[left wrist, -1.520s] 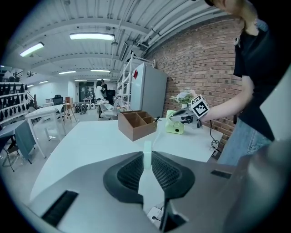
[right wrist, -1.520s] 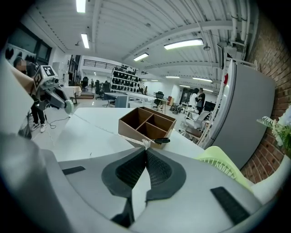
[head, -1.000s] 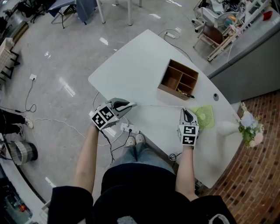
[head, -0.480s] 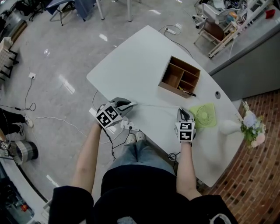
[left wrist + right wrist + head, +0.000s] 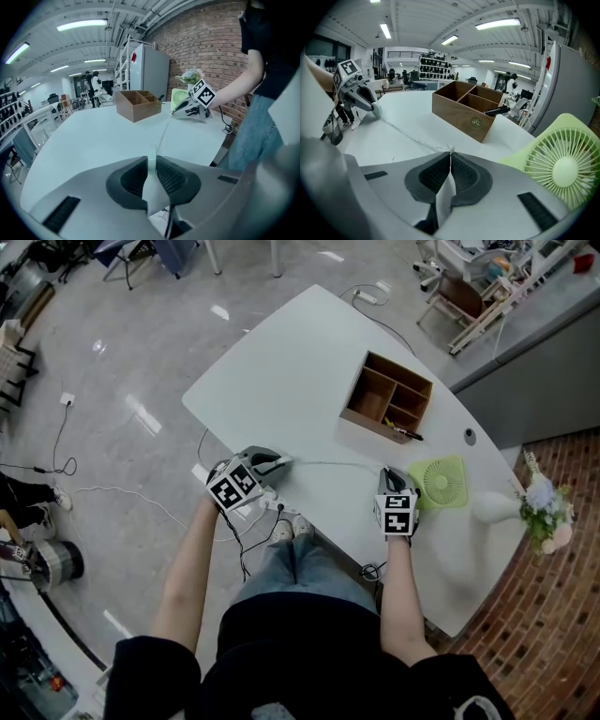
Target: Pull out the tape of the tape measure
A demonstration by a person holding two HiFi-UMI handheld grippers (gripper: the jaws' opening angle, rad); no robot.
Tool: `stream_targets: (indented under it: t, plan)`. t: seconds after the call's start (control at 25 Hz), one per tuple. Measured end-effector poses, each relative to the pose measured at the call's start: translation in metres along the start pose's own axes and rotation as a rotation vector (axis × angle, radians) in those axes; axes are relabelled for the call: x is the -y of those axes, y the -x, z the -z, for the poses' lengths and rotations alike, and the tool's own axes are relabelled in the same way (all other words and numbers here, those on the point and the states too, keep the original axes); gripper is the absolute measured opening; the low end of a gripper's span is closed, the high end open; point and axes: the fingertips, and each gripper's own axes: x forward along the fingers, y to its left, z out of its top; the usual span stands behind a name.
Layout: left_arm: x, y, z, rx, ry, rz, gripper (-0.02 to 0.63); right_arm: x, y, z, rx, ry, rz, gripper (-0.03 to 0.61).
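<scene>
The tape (image 5: 333,464) stretches across the table (image 5: 281,371), well pulled out. The left tongs (image 5: 277,465) pinch the tape measure case (image 5: 375,110), and the right tongs (image 5: 393,480) press together on the tape's end. Little seems left.

two grippers (image 5: 284,463) (image 5: 386,472), one tape measure (image 5: 333,463), one wooden box (image 5: 373,428), one fan (image 5: 441,482)

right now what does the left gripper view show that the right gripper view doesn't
Only the left gripper view: the right gripper and the flowers. Only the right gripper view: the end of the tape pinched between its own fingers, and the left gripper. Both: the wooden box, the green fan, and the tape stretched over the white table.
</scene>
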Motion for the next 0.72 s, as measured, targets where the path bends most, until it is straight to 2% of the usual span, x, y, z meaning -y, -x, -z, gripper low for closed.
stream_targets:
  t: [0.52,0.72]
  plan:
    - [0.0003,-0.0021,0.0023,-0.003,0.034,-0.004,0.075,0.0010,-0.0011,0.0076,-0.020,-0.030,0.001,0.011]
    - [0.0004,-0.0015,-0.0068,0.021,0.027,0.002,0.090,0.0009,-0.0019,0.0083,-0.021,-0.048,-0.008,0.015]
